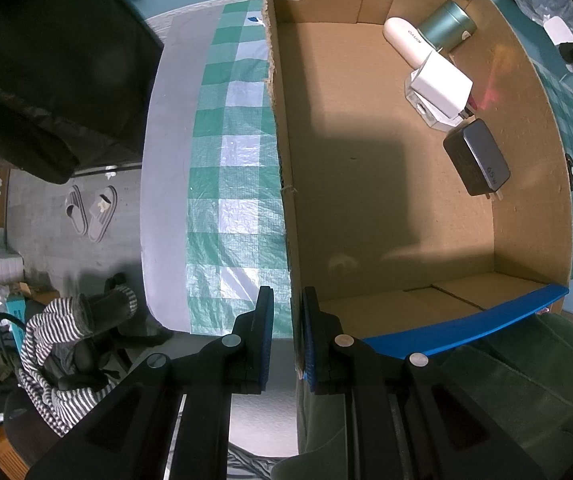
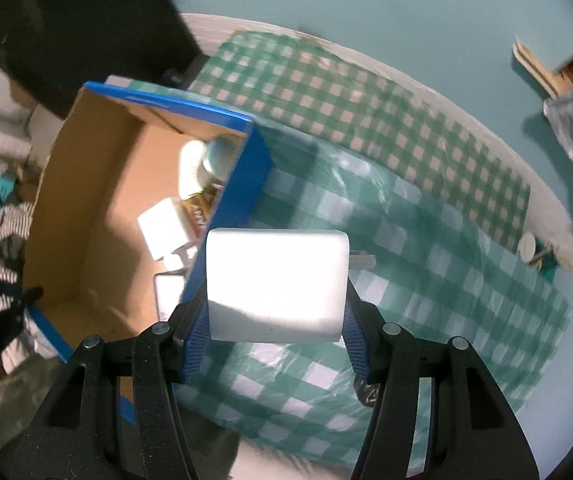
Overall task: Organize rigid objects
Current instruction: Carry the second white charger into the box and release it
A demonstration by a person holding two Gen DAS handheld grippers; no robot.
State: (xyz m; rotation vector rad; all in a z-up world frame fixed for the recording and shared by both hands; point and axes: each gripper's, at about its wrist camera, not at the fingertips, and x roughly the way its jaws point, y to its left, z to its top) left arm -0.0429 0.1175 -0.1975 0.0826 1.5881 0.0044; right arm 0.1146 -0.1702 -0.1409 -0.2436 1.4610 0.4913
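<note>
While your left gripper [image 1: 288, 336] pinches the near wall of the cardboard box [image 1: 286, 208], its jaws clenched on the board, your right gripper [image 2: 276, 316] grasps a white charger block [image 2: 276, 284] above the green checked tablecloth [image 2: 426, 264], just beside the box's blue outer wall. Inside the box, clustered at the far right, you have a green metal tin [image 1: 450, 26] lying on its side, a white oblong case [image 1: 404, 42], a white plug adapter [image 1: 442, 86] and a black 65W charger [image 1: 478, 158].
</note>
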